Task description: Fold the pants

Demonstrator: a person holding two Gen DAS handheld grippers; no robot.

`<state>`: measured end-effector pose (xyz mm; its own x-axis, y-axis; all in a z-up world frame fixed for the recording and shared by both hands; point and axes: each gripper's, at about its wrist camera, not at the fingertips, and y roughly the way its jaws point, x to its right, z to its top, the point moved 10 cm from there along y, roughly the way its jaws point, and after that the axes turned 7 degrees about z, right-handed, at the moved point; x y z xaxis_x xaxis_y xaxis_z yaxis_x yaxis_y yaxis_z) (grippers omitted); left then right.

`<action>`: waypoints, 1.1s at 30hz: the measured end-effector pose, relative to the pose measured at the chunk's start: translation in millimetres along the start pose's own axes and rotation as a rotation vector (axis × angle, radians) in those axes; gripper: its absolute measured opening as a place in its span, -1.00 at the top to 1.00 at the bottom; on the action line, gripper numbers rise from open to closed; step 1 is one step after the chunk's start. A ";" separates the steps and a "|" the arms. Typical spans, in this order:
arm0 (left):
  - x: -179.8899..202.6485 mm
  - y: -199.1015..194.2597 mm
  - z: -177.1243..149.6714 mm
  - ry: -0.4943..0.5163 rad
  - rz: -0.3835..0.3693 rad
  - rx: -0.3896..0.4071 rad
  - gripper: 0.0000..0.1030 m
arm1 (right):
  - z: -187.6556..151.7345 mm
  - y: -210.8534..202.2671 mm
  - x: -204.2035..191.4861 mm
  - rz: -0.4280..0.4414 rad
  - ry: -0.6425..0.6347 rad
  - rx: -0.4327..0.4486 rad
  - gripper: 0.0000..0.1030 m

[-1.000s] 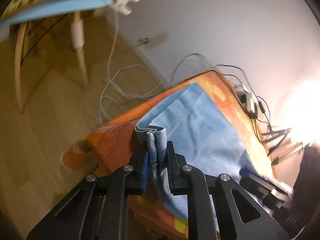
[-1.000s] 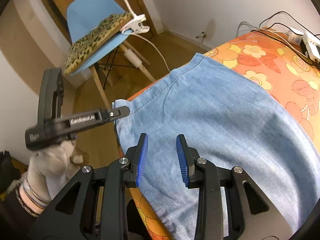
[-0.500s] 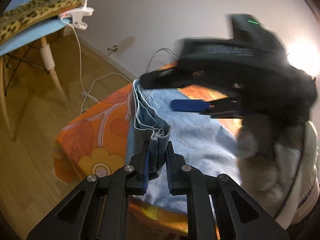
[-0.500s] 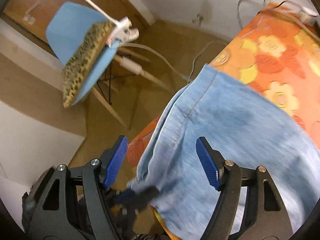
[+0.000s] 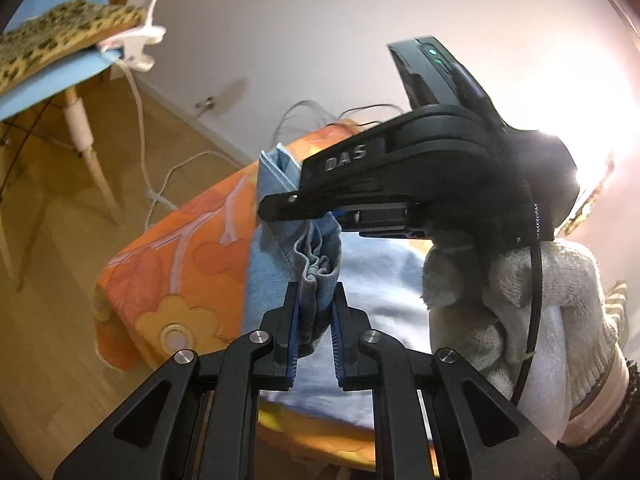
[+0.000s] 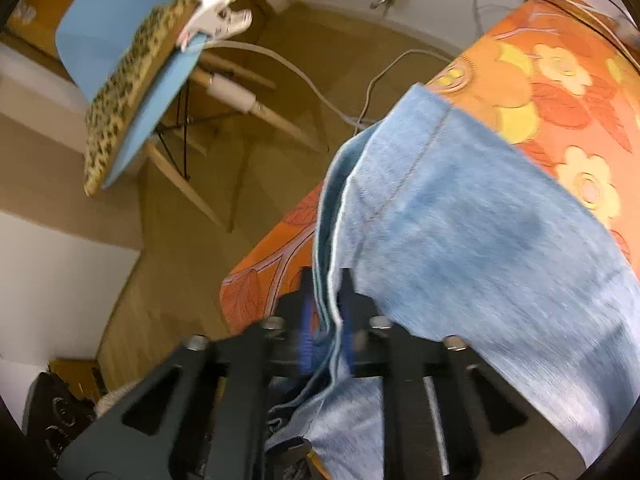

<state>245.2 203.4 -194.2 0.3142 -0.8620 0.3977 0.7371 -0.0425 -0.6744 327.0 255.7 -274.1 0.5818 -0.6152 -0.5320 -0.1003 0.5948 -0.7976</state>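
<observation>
Light blue denim pants (image 6: 480, 240) lie spread on a table under an orange flowered cloth (image 6: 560, 92). My left gripper (image 5: 316, 292) is shut on a bunched corner of the pants (image 5: 318, 270), lifted a little off the cloth. My right gripper (image 6: 326, 284) is shut on the layered edge of the pants near the table's corner. In the left wrist view the right gripper (image 5: 280, 204) reaches in from the right just beyond the bunch, held by a gloved hand (image 5: 520, 300).
A blue chair (image 6: 120, 60) with a leopard-print cushion (image 5: 60, 36) stands on the wooden floor beyond the table corner. A white clip lamp (image 6: 216, 20) is clamped to it. White cables (image 5: 160, 184) trail along the floor and wall. A bright light glares at the right (image 5: 600, 120).
The right gripper swung in beside the left one, opened wide over the pants' edge, then shut on it. The left gripper kept its hold and lifted the bunch slightly.
</observation>
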 end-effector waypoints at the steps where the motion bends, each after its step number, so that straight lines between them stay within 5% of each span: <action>1: 8.7 -4.7 2.5 0.012 -0.014 0.010 0.77 | 1.2 -8.6 0.6 0.006 0.005 0.018 0.84; 11: 107.1 -35.3 3.1 0.127 -0.165 0.050 0.77 | -14.2 -129.5 24.7 -0.019 0.030 0.209 0.86; 17: 202.9 -45.5 -23.4 0.235 -0.295 0.021 0.77 | -48.9 -214.8 67.2 -0.092 0.076 0.313 0.86; 33: 441.4 -69.7 -164.7 0.551 -0.614 -0.143 0.77 | -244.2 -437.3 230.4 -0.336 0.326 0.515 0.86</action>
<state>234.0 -257.4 -74.0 -0.4834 -0.7868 0.3838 0.5874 -0.6166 -0.5242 307.8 -272.5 -117.4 0.2342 -0.8851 -0.4022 0.4853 0.4649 -0.7405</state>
